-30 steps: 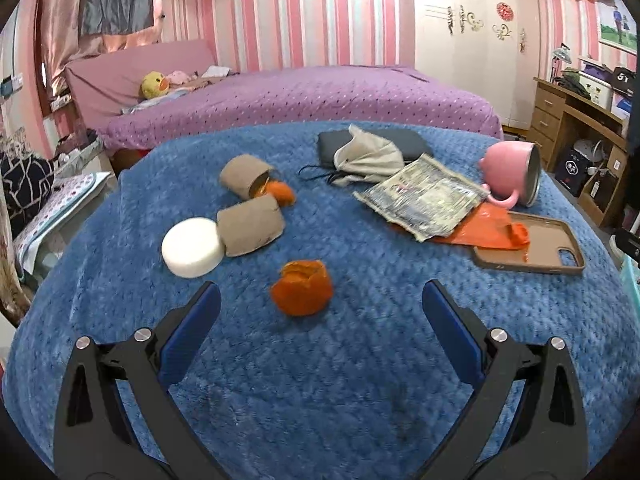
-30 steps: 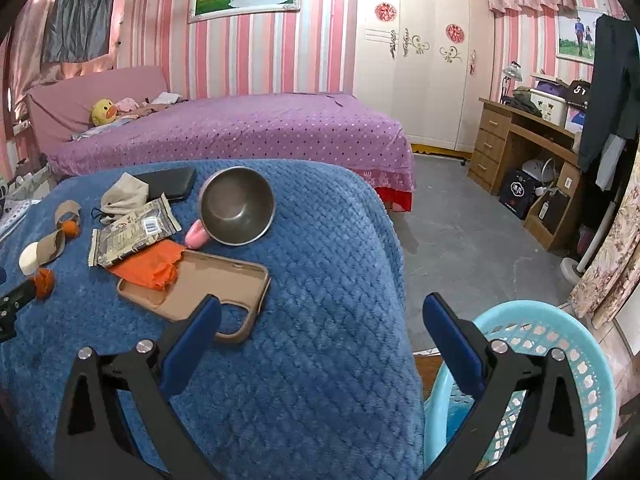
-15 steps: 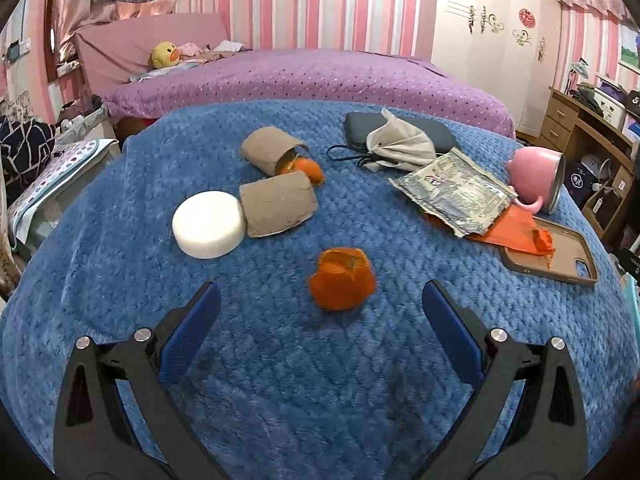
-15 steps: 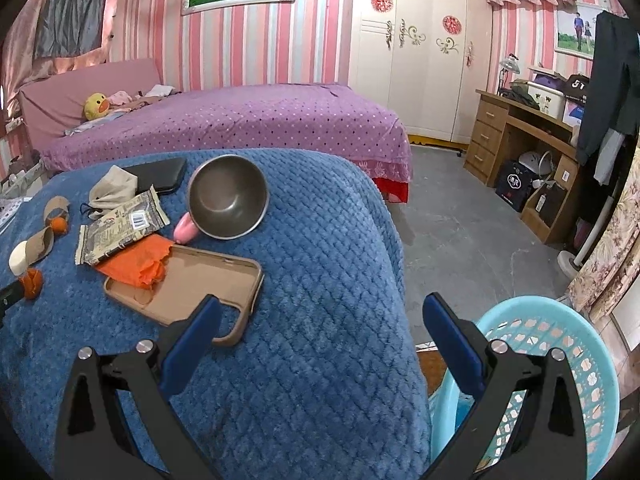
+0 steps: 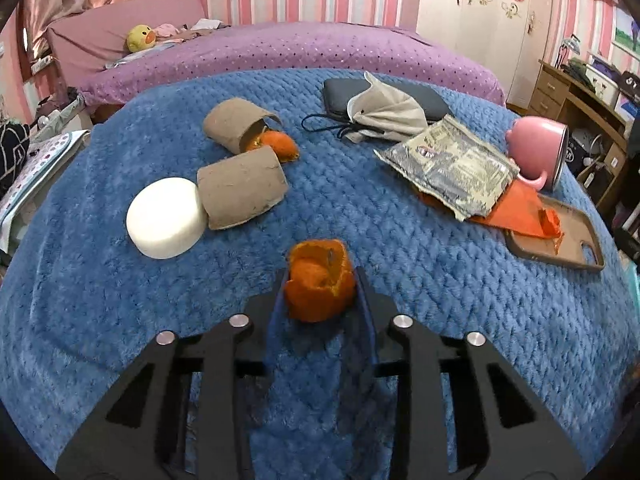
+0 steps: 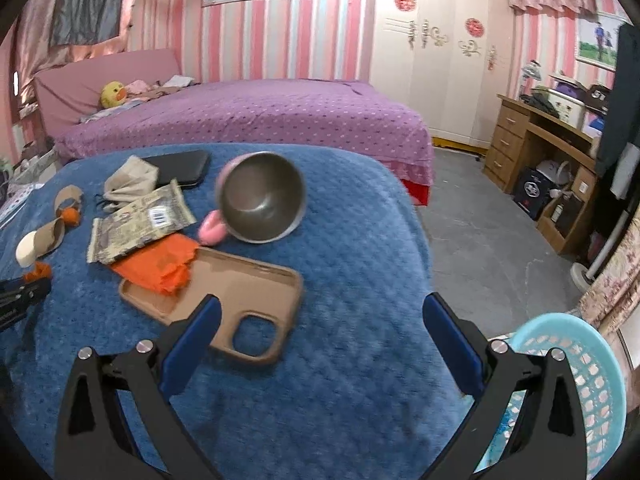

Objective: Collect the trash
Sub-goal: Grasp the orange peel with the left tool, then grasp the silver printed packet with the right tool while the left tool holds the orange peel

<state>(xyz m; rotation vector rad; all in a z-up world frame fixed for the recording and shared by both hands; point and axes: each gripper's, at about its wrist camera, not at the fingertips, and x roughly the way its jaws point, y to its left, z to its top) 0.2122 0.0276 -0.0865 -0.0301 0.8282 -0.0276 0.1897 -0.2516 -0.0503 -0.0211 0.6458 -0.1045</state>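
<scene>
Orange peel sat low centre of the left view on the blue blanket, between the left gripper's closing jaws, pads touching its sides. Up and left of it: a white puck against a cardboard tube; a second tube beyond, with another peel at its mouth. Wrapper and pink mug at right. Right gripper gaped wide, empty, over a phone case; teal basket at lower right.
</scene>
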